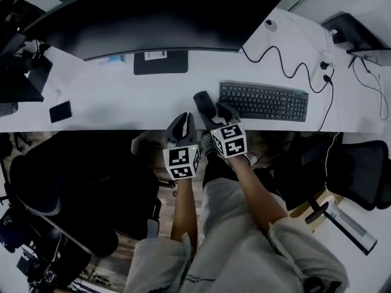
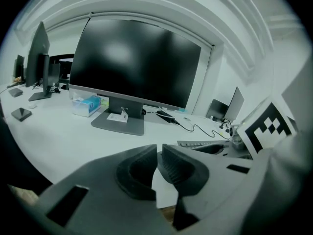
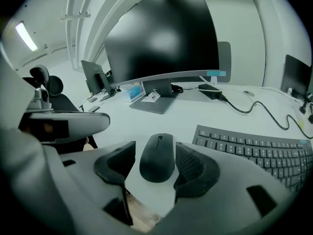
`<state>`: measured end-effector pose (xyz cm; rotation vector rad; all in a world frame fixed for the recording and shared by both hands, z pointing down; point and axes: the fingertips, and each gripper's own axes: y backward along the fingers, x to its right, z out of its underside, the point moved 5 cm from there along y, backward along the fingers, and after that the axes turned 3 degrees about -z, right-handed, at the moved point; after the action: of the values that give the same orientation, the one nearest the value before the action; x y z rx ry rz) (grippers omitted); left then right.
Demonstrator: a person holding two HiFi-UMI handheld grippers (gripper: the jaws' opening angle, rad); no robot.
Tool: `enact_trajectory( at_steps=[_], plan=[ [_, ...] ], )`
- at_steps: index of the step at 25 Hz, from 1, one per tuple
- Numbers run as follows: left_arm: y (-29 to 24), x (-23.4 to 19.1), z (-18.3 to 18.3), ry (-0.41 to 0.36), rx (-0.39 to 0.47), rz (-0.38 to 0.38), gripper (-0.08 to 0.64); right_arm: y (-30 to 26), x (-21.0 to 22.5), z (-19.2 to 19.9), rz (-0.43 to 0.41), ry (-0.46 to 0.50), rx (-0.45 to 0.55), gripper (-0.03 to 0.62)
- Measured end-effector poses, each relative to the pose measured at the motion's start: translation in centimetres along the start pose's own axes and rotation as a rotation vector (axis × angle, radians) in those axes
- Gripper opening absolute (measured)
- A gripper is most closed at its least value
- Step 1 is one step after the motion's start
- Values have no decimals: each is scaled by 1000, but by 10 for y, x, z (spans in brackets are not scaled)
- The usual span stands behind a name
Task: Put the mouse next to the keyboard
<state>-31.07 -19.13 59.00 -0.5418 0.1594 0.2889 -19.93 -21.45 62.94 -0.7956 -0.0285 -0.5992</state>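
Black mouse lying on the white desk, just beside the keyboard.
Right gripper jaws are standing apart around it, likely releasing; left gripper jaws are sitting nearly together, empty, unneeded.

A large dark monitor stands on the white bench; a black phone lies far left, a cable snakes right.
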Motion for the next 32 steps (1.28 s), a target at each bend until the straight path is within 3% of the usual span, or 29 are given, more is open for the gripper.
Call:
enact_trajectory(
  at_steps=[4,8,12,17,25,32],
  plan=[
    [-6,-8,4,8,-10,4,23,-16,2,-2,22,5,-15,302],
    [-7,-22,15,63,-29,1,23,-25,1,0,35,24,-43,311],
    [-6,-38,21,58,-44,-46,23,-32,0,2,53,35,-70,313],
    [-4,-43,21,50,-48,-52,23,-41,0,6,87,35,-108,336],
    [10,-57,17,52,-50,-103,23,-57,4,11,124,14,-185,310],
    [25,-59,16,51,-43,-127,23,-58,3,9,131,16,-176,304]
  ],
)
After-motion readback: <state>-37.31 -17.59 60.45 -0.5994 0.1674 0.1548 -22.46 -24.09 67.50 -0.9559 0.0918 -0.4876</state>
